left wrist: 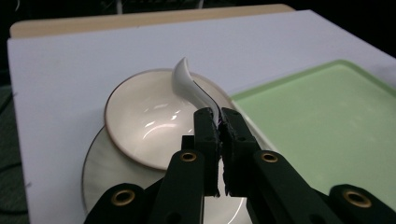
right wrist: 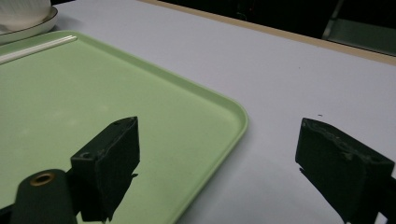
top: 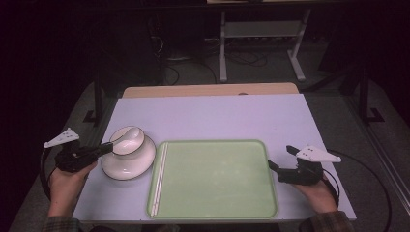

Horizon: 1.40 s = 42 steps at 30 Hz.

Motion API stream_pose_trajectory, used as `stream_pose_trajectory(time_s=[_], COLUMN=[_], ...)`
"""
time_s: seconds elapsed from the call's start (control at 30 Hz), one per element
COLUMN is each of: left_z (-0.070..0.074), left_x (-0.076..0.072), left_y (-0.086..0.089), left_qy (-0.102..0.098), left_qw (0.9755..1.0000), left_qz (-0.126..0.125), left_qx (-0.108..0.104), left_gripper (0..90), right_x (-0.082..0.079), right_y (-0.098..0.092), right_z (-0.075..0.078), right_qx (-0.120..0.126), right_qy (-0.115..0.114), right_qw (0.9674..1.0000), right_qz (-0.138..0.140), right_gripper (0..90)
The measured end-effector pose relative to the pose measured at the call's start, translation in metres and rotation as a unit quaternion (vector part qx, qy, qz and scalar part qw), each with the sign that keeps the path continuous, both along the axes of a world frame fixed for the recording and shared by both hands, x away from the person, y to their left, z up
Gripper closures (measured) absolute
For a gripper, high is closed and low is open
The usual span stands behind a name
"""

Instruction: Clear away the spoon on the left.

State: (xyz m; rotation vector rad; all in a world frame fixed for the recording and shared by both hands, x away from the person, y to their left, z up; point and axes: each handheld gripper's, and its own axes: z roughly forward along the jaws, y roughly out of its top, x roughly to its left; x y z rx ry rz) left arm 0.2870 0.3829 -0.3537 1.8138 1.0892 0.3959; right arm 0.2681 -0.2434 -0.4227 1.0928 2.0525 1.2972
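A white ceramic spoon [left wrist: 187, 81] curves up over a white bowl [left wrist: 140, 121], which rests on a white plate [left wrist: 100, 168]. My left gripper [left wrist: 219, 114] is shut on the spoon's handle, above the bowl's near rim. In the high view the bowl [top: 128, 140] and plate [top: 128, 166] lie left of the green tray [top: 212, 141], with the left gripper [top: 109, 149] reaching in from the left. My right gripper [top: 279, 157] stands open beside the tray's right edge, its jaws wide apart with nothing between them [right wrist: 217, 144].
A pair of pale chopsticks [top: 159, 179] lies along the left side inside the tray [right wrist: 243, 116]. The white tabletop [top: 217, 116] stretches behind the tray to a wooden strip at the far edge. Cables trail from both grippers off the table.
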Motion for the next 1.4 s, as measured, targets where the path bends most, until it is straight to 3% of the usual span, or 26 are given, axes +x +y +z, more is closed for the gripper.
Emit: stream_pose_trajectory(time_s=[0.27, 0.53, 1.0, 1.4], left_z=[0.011, 0.01, 0.002, -0.018], left_x=[0.003, 0.011, 0.03, 0.056], left_y=[-0.024, -0.053, -0.1, -0.143], left_qy=[-0.027, -0.028, -0.017, 0.011], left_qw=[0.9985, 0.9954, 0.9895, 0.9846], left_qz=[-0.046, -0.091, -0.143, -0.174], left_qx=[-0.01, -0.017, -0.008, -0.005], left_gripper=[86.2, 86.2, 86.1, 86.1], right_x=[0.0, 0.0, 0.0, 0.0], right_y=[0.0, 0.001, 0.0, 0.0], right_z=[0.0, 0.0, 0.0, 0.0], right_qx=[-0.001, -0.002, -0.001, 0.0], right_qy=[0.0, 0.001, 0.0, -0.001], right_qw=[1.0, 1.0, 1.0, 1.0], right_qz=[0.001, 0.001, 0.001, 0.002], right_gripper=[13.0, 13.0, 13.0, 13.0])
